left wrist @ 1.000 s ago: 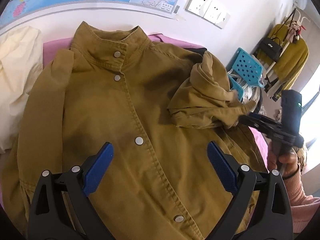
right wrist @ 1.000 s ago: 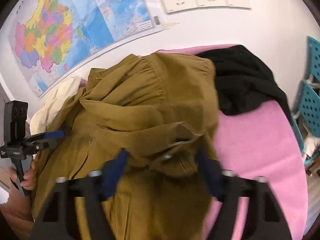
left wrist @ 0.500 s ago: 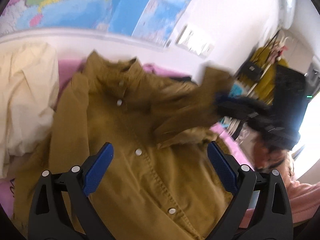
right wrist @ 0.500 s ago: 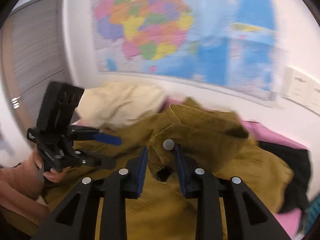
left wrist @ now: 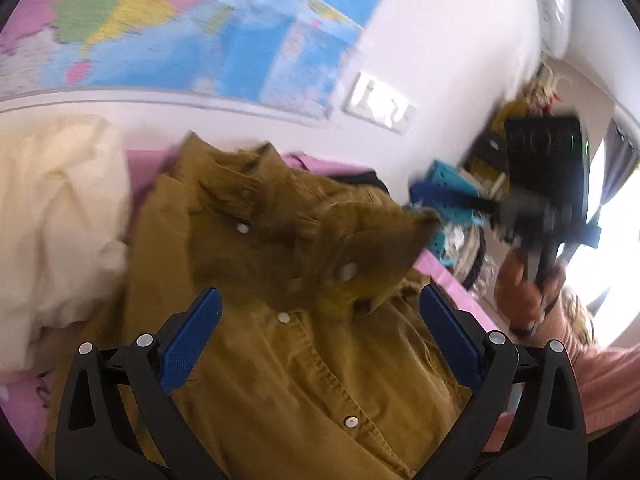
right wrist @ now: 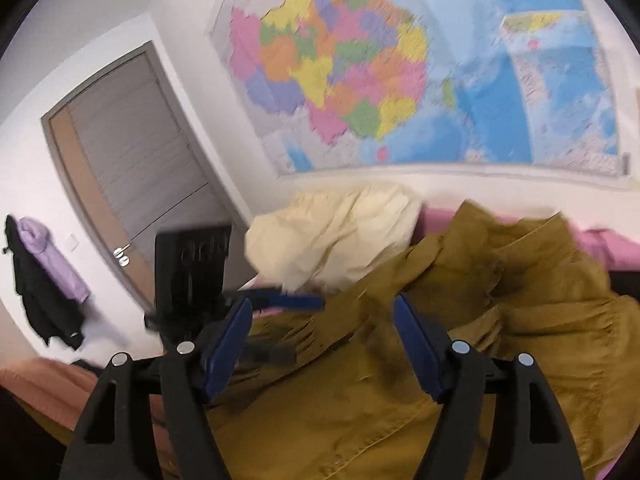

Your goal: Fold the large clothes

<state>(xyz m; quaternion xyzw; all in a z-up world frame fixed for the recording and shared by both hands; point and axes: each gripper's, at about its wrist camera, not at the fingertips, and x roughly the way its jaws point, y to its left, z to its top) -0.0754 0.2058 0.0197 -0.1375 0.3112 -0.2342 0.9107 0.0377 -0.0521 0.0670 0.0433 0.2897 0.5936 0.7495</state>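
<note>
Jacket (left wrist: 280, 368), mustard-coloured with a row of white snaps down its front, lies face up on the pink bed cover (left wrist: 140, 164), collar toward the wall edge where the map (left wrist: 200, 32) hangs. One sleeve (left wrist: 372, 256) is thrown across the chest, its cuff with a white snap lying just below the collar, loose and rumpled. Your left gripper (left wrist: 320, 340) hovers above the lower front of the jacket with its blue pads spread wide; nothing sits between them and they touch no cloth. Your right gripper (right wrist: 322, 344) has just been opening: its pads now stand apart over the jacket's side with only air between them, and the sleeve is free of them. From the left wrist view you see that right gripper (left wrist: 436, 200) blurred at the far right side of the bed, its blue finger tips just beside the sleeve's raised corner, your hand (left wrist: 528, 292) below it. A cream garment (right wrist: 332, 240) is heaped at the wall edge of the bed beside the jacket's shoulder, touching it. A black garment (left wrist: 360, 178) shows behind the jacket near the wall. A grey door (right wrist: 132, 184) stands at the left in the right wrist view.
</note>
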